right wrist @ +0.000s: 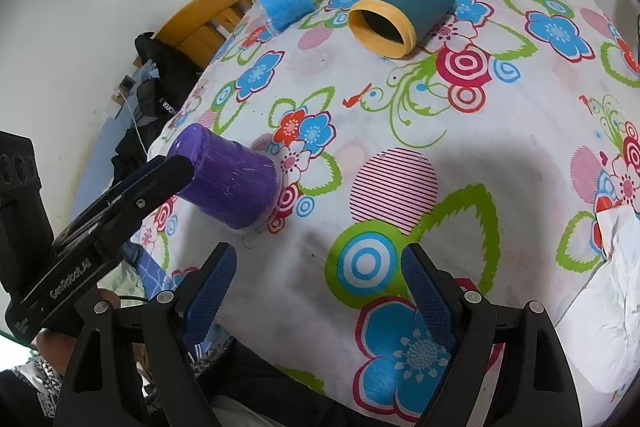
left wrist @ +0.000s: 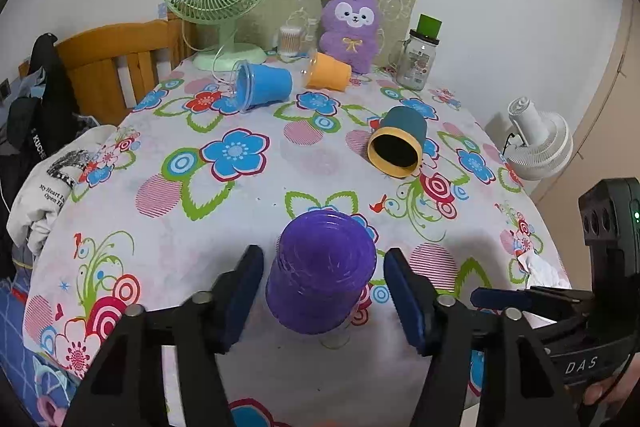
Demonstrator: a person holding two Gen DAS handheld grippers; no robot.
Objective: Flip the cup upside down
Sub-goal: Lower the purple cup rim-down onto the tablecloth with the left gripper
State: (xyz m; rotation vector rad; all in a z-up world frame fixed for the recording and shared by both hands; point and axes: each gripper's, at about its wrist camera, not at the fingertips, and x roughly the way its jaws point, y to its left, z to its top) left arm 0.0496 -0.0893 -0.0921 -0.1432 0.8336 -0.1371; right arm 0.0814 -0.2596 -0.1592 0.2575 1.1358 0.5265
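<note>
Straddling: left claw [left wrist: 323, 297] spread wide, pads either side of the purple cup [left wrist: 322, 273], not touching.
Cup: mouth-down on the flowered counter [left wrist: 248, 211].
Right claw [right wrist: 318, 291]: spread, empty.
Progress: purple cup looks flipped; teal cup [left wrist: 400, 143] lies sideways.

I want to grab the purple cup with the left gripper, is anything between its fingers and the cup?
Nothing visible is in the way. The purple cup stands upside down between the open fingers of the left gripper, with bare gaps on both sides. The other cups lie farther back on the table.
</note>
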